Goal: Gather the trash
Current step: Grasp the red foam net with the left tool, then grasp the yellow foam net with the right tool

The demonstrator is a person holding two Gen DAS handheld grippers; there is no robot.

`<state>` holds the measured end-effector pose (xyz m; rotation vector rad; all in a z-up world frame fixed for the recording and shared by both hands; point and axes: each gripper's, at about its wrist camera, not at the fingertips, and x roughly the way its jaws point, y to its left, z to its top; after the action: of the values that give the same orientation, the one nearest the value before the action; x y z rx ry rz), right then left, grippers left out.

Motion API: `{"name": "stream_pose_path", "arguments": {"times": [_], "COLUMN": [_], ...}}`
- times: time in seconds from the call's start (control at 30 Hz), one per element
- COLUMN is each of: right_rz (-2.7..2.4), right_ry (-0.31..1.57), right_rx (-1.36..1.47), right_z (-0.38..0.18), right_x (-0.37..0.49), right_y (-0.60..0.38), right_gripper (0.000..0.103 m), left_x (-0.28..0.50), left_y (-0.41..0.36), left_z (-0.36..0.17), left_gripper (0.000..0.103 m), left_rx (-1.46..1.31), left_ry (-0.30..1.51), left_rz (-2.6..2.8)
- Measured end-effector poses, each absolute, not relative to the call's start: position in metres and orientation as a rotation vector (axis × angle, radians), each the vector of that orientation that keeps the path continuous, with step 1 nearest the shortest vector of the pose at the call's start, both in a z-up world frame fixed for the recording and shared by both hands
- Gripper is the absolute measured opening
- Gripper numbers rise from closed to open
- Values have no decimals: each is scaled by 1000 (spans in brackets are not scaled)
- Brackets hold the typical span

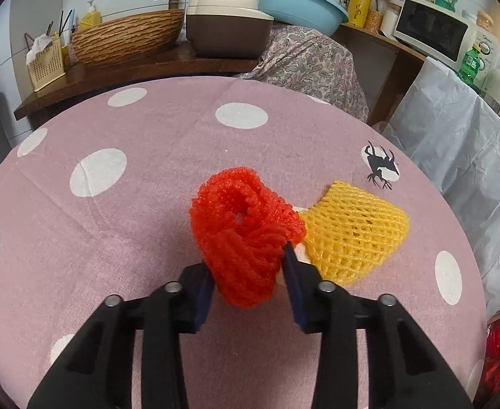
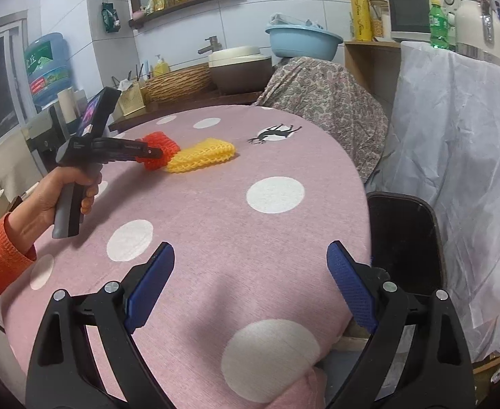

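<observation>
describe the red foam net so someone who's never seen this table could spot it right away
Find the round table with the pink polka-dot cloth. Near its middle lie two foam fruit nets side by side; the red foam net is the crumpled one, pinched between the pads of the left hand-held gripper. Its neighbour, the yellow foam net, lies flat and ungripped.

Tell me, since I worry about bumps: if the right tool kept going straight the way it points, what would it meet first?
Probably the pink dotted tablecloth: the open, empty right tool angles down at bare cloth. The yellow foam net lies farther off and to the left, though depth is uncertain.
</observation>
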<state>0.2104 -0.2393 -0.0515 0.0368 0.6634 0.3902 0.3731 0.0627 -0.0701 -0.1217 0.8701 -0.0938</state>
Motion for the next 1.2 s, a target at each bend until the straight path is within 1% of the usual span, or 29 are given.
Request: {"name": "stream_pose_path", "arguments": {"times": [0.07,0.17,0.4,0.6,0.73,0.97,1.1,1.13,1.17,1.2], "right_rz": [415,455,515,517,493,488,450,446,446,447], "right_ry": [674,690,741,798,821,901,957,956,945,938], "right_rx": [46,63,73,58,-7,-95,-111,-105,-107,-113], "right_z": [-51,-51,-46,-46,-49,-70,-87,-89,-89,-88], "right_x": [217,229,278,347,379,409,422,423,422,422], "right_y": [-232,-222,-187,-152,-121,-74,-67,-68,-68,-67], "right_gripper": [90,90,90,90,90,90,90,89,84,76], "left_x": [368,361,325,304,301,301,299,299,298,299], "left_y": [65,69,76,74,80,98,101,101,101,100], "left_z": [-67,-62,-43,-37,-36,-37,-37,-37,-38,-39], "left_gripper": [27,25,25,25,25,25,25,25,25,25], "left_rx": [-132,-136,-152,-118,-114,-130,-131,-130,-130,-130], "left_ry": [864,849,806,779,777,781,779,780,781,784], "left_rz": [-101,-111,-165,-175,-168,-137,-136,-137,-140,-142]}}
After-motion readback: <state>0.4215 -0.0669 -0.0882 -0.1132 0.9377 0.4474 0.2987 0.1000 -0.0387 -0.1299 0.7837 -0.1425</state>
